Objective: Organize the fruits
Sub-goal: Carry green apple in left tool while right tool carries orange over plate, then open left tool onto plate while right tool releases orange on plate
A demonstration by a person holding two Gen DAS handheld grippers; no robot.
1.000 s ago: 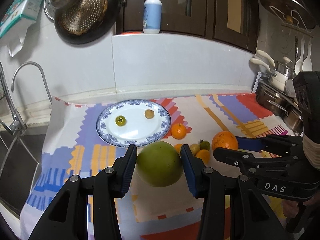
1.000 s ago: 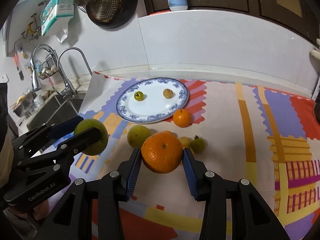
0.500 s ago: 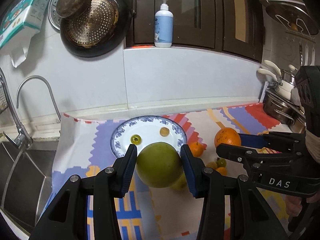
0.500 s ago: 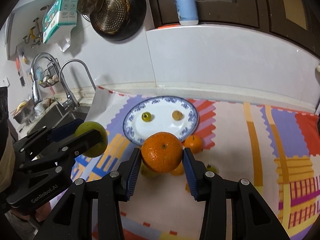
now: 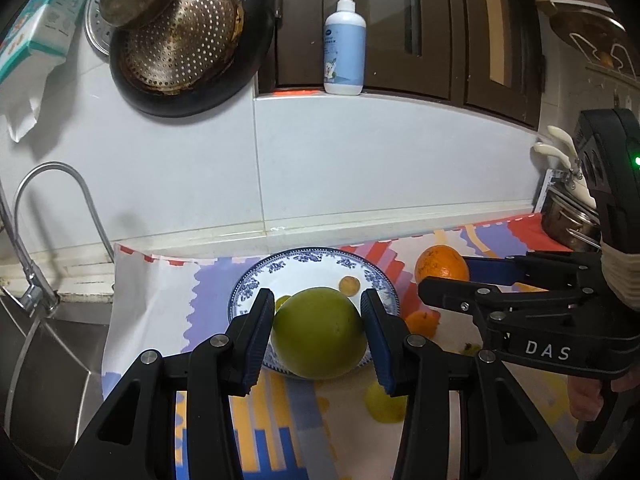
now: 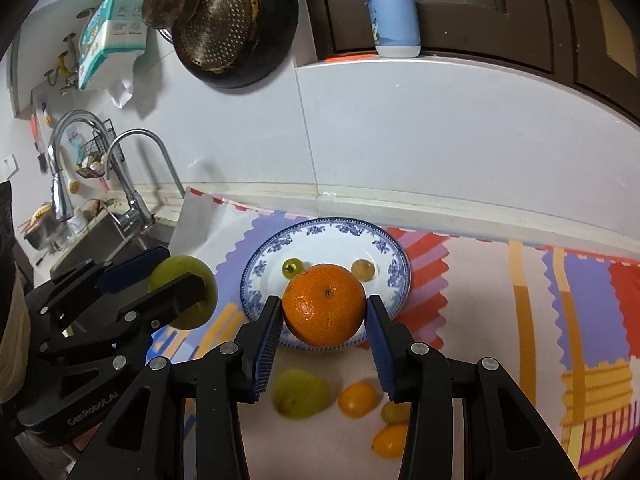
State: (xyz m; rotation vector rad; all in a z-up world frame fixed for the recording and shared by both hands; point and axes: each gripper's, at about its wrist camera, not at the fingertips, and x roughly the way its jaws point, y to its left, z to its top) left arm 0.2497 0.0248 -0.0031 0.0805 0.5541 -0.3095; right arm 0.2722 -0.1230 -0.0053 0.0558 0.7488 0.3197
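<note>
Left wrist view: the left gripper [image 5: 318,330] clamps a large round green citrus fruit [image 5: 319,333] between its blue pads, held in the air over the near edge of the blue-and-white patterned china plate [image 5: 320,261]. On the plate, a small brownish fruit [image 5: 349,285] lies at the far right. To the right, the right gripper [image 5: 452,276] holds a big round orange [image 5: 441,265].

Right wrist view: the orange sits tight between the right gripper's pads, above the plate's near rim. A small green fruit [image 6: 292,267] lies on the plate. Below on the colourful patterned mat [image 6: 480,320], blurred, probably four small yellow and orange fruits [image 6: 358,399].
</note>
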